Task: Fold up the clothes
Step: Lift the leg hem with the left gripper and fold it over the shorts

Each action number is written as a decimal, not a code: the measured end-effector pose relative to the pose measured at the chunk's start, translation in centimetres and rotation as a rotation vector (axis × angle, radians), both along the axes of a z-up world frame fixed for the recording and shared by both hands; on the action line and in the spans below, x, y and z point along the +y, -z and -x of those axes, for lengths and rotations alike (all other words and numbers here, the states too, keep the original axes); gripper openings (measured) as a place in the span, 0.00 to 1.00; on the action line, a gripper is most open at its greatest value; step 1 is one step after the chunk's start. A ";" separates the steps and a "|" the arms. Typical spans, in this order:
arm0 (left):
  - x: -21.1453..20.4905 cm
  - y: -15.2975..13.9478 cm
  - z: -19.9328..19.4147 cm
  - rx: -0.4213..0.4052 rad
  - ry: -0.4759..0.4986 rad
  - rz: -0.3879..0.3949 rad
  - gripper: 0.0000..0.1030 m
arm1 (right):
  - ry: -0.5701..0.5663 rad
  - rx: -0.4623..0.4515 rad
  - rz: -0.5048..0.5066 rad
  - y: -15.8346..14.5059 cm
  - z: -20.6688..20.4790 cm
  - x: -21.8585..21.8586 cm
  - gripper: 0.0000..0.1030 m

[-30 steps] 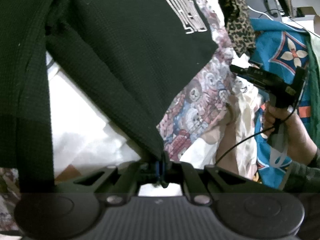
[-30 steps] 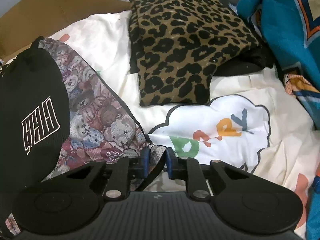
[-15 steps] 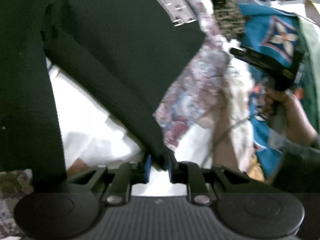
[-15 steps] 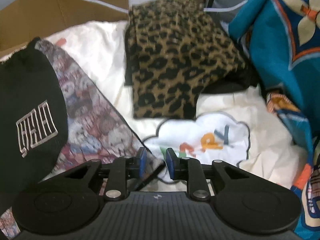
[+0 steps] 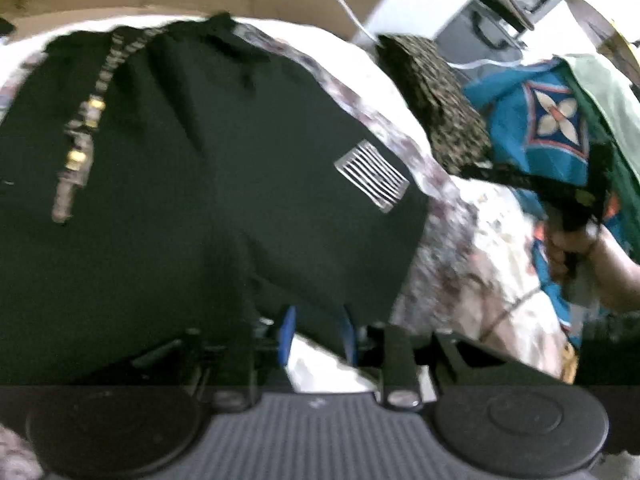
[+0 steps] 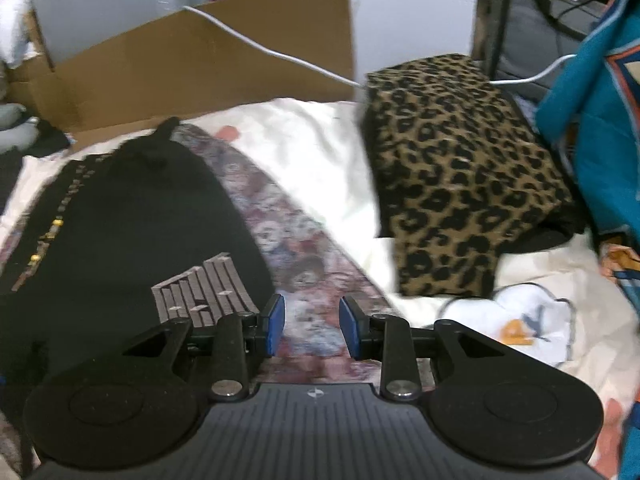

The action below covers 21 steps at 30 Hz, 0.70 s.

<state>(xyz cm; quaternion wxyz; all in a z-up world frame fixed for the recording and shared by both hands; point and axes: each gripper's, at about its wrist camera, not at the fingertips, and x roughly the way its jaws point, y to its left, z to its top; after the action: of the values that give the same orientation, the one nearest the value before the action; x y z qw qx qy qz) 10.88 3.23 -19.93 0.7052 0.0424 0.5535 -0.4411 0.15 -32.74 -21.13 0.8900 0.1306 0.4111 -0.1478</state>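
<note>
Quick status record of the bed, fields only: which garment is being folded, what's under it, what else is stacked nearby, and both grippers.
garment in work: black top with a white striped logo, lying flat
beneath it: teddy-bear print garment, showing along the black top's edge
surface: white bedsheet with a cartoon print
nearby: folded leopard-print garment; teal patterned cloth; cardboard box behind
left gripper: jaws opening, nothing pinched
right gripper: jaws opening, empty, over the bear print
</note>
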 end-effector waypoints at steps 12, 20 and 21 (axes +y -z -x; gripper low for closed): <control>0.6 3.5 2.5 0.086 0.075 -0.150 0.38 | -0.198 0.003 -0.128 -0.1 -1.7 5.0 0.36; 0.2 5.5 2.7 0.063 0.111 -0.222 0.50 | -0.328 0.036 -0.216 1.0 -2.0 8.4 0.36; 0.3 5.7 2.8 0.056 0.107 -0.230 0.41 | -0.335 0.042 -0.221 1.2 -2.0 8.7 0.36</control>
<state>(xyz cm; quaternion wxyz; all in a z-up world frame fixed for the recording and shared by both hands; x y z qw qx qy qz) 8.06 3.58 -25.64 0.6554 0.1402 0.6169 -0.4127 2.20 -24.02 -22.34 0.8736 0.1541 0.4592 0.0457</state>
